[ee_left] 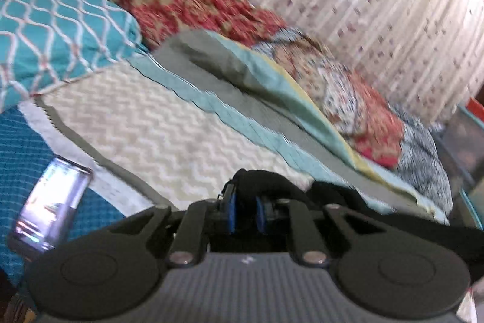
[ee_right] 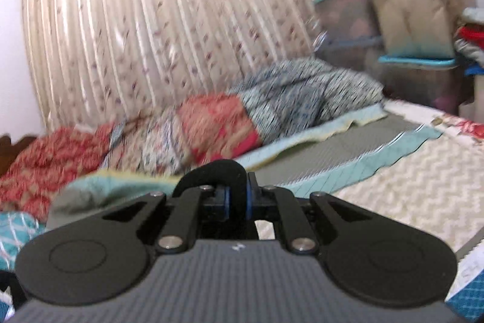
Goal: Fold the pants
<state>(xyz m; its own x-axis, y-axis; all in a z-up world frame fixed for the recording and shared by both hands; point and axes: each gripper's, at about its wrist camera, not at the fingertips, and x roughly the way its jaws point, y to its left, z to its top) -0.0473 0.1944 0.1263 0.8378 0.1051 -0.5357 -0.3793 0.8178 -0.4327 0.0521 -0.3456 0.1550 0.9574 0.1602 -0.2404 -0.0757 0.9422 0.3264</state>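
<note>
Left claw [ee_left: 245, 212]: jaws drawn narrow, blue pads pinching a fold of black cloth, the pants [ee_left: 378, 220], which bulges up between the pads and trails off to the right of the claw in a dark band. Right claw [ee_right: 239, 202]: likewise pinched shut on a thick black roll of the same pants, humped over the pads like a loop. Both grips are on an edge or bunched fold; which part of the garment (waistband or hem) cannot be told, since most of the cloth hangs below both views. The pants sit raised in the two claws, over the near side of the bed [ee_left: 157, 123], whose cream zigzag cover with a teal and grey border lies just beyond the claws. Handling judgement: soft, limp, light fabric, no stiffness, so it will droop and swing from two pinch points; thick where doubled, so it is unlikely to slip out. Best hold is likely at two matched corners of the waistband or hems, pulled taut between claws before laying flat on the bed. Beyond the bed cover: a heap of red and patterned bedding [ee_left: 348, 93] on the bed's far side, a pleated curtain [ee_right: 151, 20] behind the bed, a lit phone [ee_left: 51, 208] on the blue cloth at the bed's near left.
</note>
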